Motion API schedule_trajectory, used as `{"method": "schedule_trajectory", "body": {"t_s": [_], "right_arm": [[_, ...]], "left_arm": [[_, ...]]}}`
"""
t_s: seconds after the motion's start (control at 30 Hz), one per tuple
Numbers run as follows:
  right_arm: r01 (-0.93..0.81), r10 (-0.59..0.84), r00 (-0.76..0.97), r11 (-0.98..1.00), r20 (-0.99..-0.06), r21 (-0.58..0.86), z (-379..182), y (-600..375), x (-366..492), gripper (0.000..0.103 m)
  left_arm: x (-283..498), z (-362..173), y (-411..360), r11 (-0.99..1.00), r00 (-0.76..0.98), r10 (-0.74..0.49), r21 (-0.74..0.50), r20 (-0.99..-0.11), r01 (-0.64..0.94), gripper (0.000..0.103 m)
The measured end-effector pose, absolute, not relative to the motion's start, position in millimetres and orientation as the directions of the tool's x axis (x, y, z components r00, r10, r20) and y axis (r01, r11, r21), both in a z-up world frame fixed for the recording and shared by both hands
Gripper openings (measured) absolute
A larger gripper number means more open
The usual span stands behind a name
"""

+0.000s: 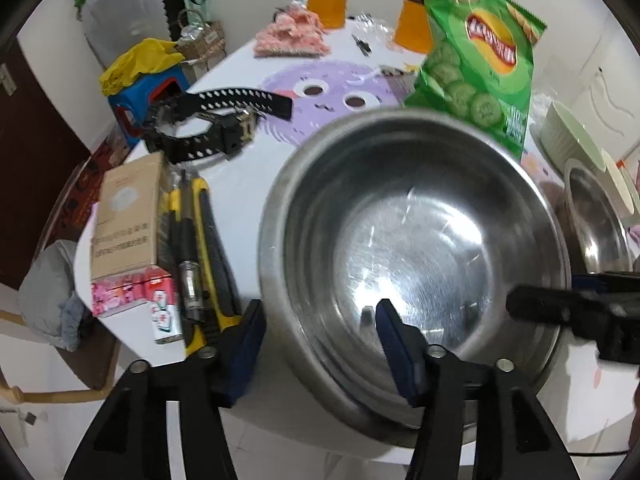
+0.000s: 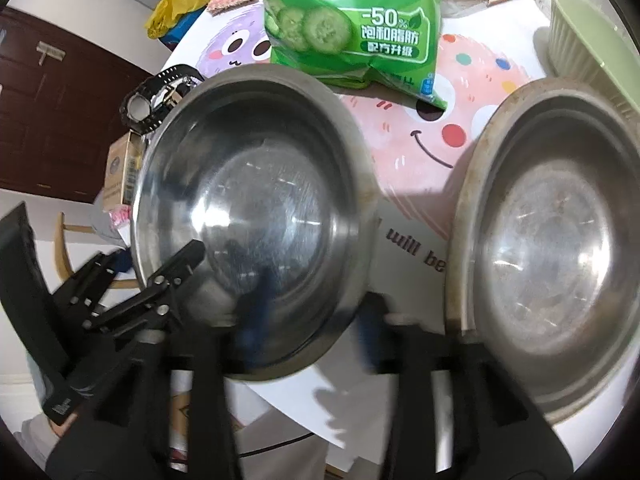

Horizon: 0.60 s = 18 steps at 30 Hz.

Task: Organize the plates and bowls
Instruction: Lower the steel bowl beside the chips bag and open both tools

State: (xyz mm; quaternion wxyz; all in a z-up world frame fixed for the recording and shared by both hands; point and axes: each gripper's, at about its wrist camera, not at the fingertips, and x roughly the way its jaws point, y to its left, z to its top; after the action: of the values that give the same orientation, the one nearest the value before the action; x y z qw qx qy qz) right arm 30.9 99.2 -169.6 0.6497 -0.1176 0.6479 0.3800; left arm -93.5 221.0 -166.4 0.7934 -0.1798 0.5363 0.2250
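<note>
Slippage is the main worry at the bottom of both frames, where two tools meet one steel bowl [image 1: 412, 240] at its near rim. In the left wrist view the left tool [image 1: 320, 344] straddles that rim, one blue finger outside the wall and one inside; the fingers look spread wider than the thin metal, so I judge the hold loose at best. In the right wrist view the right tool [image 2: 308, 340] also straddles the bowl's lower edge, but blur hides whether it pinches or stands apart, so I cannot tell. The bowl appears tilted, with its near edge past the edge of the table [image 2: 400, 220]. If either tool lets go or pulls unevenly, smooth steel could slide out and drop.

Right of centre in that view sits a second steel bowl [image 2: 560, 248], just beside the first; a careless swing would knock the rims together.

Further up, a green chip bag [image 2: 348, 20] stands close behind the held bowl and could be tipped over, and a pale ribbed dish [image 2: 584, 36] at the upper right is within reach of a wide swing.
</note>
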Motion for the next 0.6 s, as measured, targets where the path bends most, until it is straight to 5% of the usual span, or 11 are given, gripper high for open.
{"method": "schedule_trajectory", "body": {"t_s": [0.1, 0.37, 0.6], "right_arm": [[-0.646, 0.371, -0.109, 0.679, -0.922, 0.35, -161.5, 89.4, 30.0, 0.073], [-0.557, 0.428, -0.125, 0.716, -0.895, 0.42, -134.8, 47.3, 37.5, 0.073], [-0.426, 0.468, -0.016, 0.796, -0.883, 0.43, -100.2, -27.0, 66.6, 0.082]], "left_arm": [[-100.0, -157.1, 223.2, 0.809, 0.334, 0.177, -0.057, -0.926, -0.586, 0.068], [-109.2, -113.6, 207.9, 0.793, 0.367, 0.223, -0.052, -0.903, -0.607, 0.069], [-71.3, -72.9, 152.1, 0.88, 0.446, 0.147, -0.09, -0.883, -0.467, 0.083]]}}
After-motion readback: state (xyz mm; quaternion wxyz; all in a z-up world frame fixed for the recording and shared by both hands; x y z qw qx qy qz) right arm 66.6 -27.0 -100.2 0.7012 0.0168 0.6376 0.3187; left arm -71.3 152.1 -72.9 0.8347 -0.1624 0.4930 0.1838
